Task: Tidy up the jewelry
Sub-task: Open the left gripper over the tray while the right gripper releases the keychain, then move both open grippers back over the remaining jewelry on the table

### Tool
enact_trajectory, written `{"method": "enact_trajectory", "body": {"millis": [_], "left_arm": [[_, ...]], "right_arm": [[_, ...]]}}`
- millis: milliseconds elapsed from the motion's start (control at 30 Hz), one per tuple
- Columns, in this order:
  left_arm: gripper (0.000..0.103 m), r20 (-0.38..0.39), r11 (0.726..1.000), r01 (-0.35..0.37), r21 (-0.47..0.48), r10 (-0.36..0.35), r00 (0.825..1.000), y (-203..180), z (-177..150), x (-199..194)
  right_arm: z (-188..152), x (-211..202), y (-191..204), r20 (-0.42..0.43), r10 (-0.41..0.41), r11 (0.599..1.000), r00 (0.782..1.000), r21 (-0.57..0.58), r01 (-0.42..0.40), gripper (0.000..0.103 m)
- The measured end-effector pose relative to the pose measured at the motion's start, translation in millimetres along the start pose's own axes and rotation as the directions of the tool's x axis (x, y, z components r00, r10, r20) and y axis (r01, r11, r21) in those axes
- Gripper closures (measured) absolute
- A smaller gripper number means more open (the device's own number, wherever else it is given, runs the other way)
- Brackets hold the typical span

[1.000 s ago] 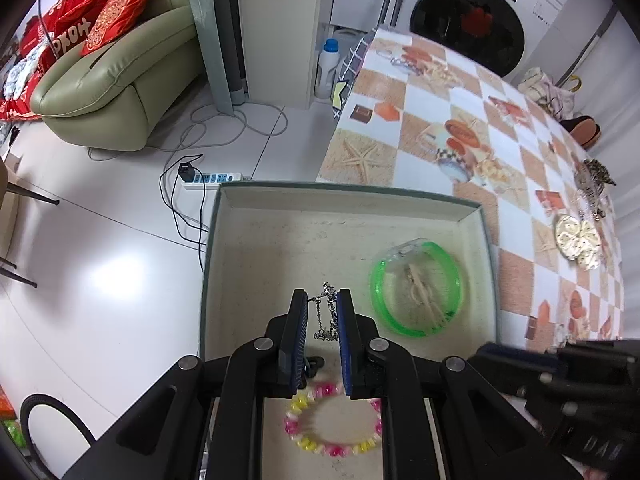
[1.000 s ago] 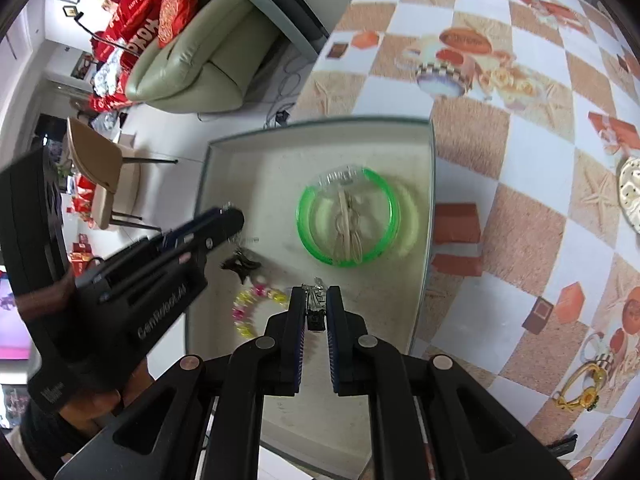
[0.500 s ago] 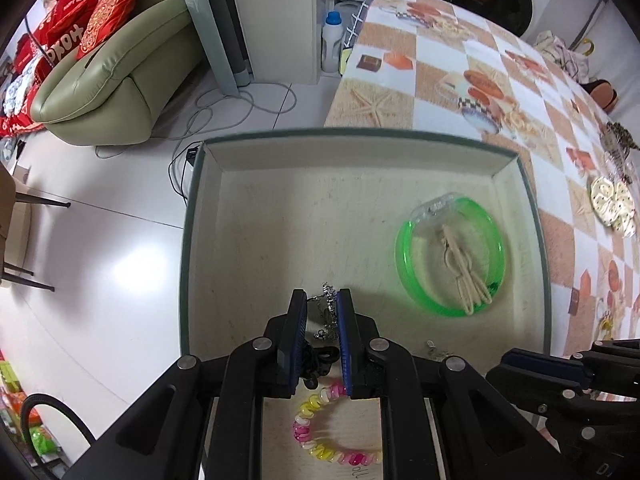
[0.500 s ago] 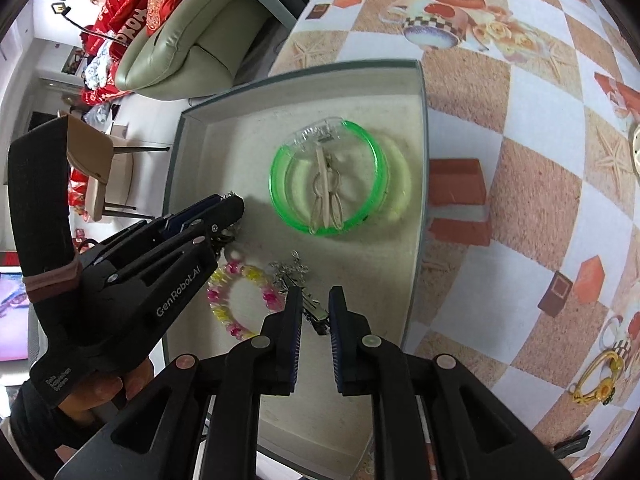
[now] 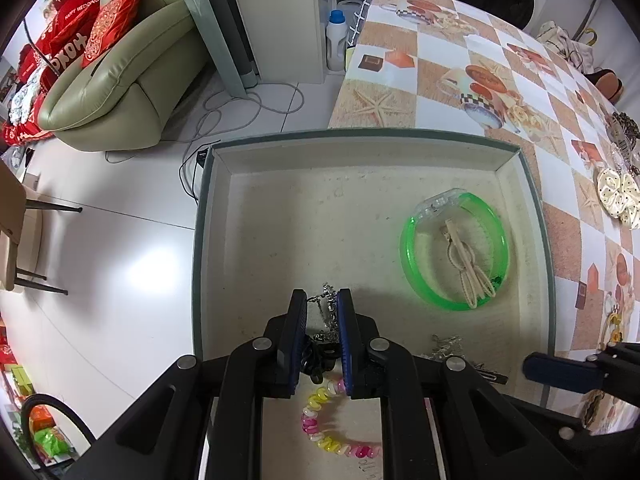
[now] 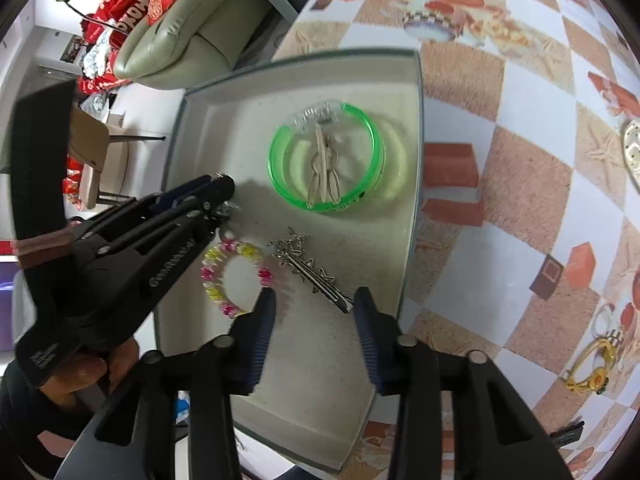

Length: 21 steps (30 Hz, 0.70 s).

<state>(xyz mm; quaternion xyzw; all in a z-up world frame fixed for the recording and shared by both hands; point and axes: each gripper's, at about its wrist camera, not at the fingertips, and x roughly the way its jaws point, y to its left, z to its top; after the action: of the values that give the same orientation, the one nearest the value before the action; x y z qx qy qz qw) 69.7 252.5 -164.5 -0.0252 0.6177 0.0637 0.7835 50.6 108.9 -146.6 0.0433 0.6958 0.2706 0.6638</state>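
An open beige box (image 5: 280, 208) (image 6: 208, 120) sits at the table edge. Inside lie a green bangle (image 5: 412, 264) (image 6: 280, 176) with a cream hair clip (image 5: 464, 264) (image 6: 320, 176), a pink and yellow bead bracelet (image 5: 320, 436) (image 6: 216, 280), and a silver hair clip (image 6: 312, 270) (image 5: 448, 346). My left gripper (image 5: 322, 300) (image 6: 224, 188) is shut on a silver chain piece (image 5: 326, 316) with a black part, low over the box floor. My right gripper (image 6: 314, 304) is open and empty just behind the silver clip.
The checked tablecloth (image 6: 520, 184) carries a yellow ring-like piece (image 6: 592, 364) and a white dotted ornament (image 5: 618, 196) to the right of the box. Left of the box is floor with cables (image 5: 240, 112), a sofa (image 5: 120, 92) and a chair (image 5: 16, 240).
My right gripper has opened and let go of the silver hair clip, which now lies in the box. My left gripper has kept its hold and lowered toward the box floor.
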Motion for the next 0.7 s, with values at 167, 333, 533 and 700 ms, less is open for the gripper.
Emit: {"method": "enact_trajectory", "body": {"millis": [167,333,533,700], "left_arm": [[0.0,0.041,1.0,-0.026,-0.005,0.026,0.999,-3.5,-3.3,-12.0],[0.0,0.039,1.0,-0.016,0.014,0.016,0.999,-7.2,-2.2,-21.4],[0.0,0.034,1.0,-0.01,0.028,0.009,0.999,-15.5,-5.4,-33.5],[0.0,0.02,0.998,-0.003,0.06,0.002,1.0,-35.2,-9.9,-44.4]], "right_arm": [[-6.3,-24.6,-3.6,0.044,0.006,1.0,0.999,0.009,-0.007,0.048],[-15.0,-44.5,-18.4,0.079,0.0,0.999,0.997,0.049,-0.004,0.039],[-34.9,-60.8,-47.1,0.091,-0.022,0.994,0.996,0.113,0.012,0.022],[-53.2,-73.6,-73.1,0.099,-0.038,0.982,0.994,0.19,0.019,0.021]]}}
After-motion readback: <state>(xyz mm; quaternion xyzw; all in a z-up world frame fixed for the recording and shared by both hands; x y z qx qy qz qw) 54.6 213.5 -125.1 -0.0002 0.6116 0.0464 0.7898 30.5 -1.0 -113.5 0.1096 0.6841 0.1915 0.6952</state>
